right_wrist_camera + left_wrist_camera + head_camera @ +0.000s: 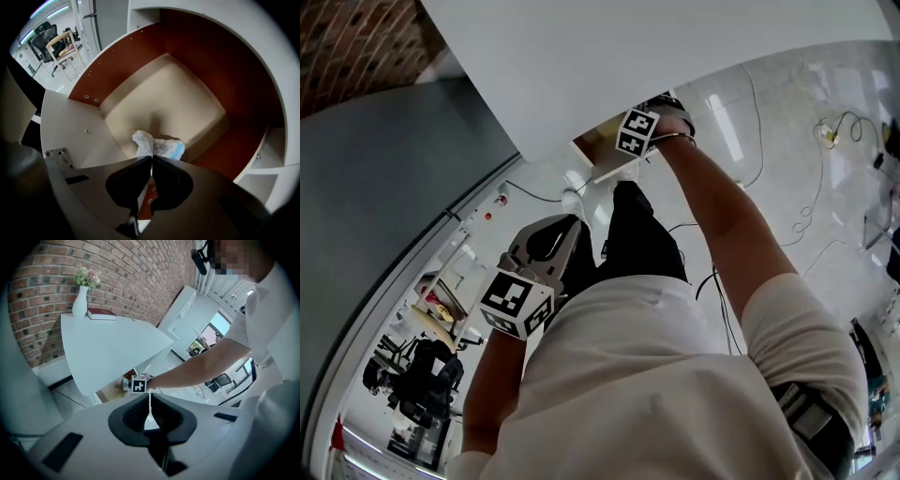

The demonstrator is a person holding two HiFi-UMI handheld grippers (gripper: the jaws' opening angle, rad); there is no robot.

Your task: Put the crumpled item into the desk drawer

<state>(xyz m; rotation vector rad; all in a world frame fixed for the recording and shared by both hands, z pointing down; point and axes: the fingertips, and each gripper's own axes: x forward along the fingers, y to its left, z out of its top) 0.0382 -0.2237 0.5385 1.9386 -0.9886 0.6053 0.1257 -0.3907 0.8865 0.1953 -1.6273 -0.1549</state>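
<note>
Closest to the lens is the person's white shirt (675, 375), filling the lower head view, with both bare arms reaching out from it. Beyond the fingers of both tools spreads the white desk (112, 348), its top well ahead of and above the left gripper (150, 405). Under that top the drawer (187, 93) stands pulled open, its pale floor and red-brown walls lying straight ahead of the right gripper (151, 160), which hangs over the near edge of it. The left gripper is held back by the person's waist, well apart from the drawer, its fingers pressed together with nothing between them. The right gripper's fingers are likewise closed to a thin slit. The crumpled paper (157, 146), white with a blue patch, sits right at their tips and within the drawer's walls; it seems to be nipped by its near edge, though the dark fingers hide the contact itself. A shadow lies on the drawer floor just past it.
</note>
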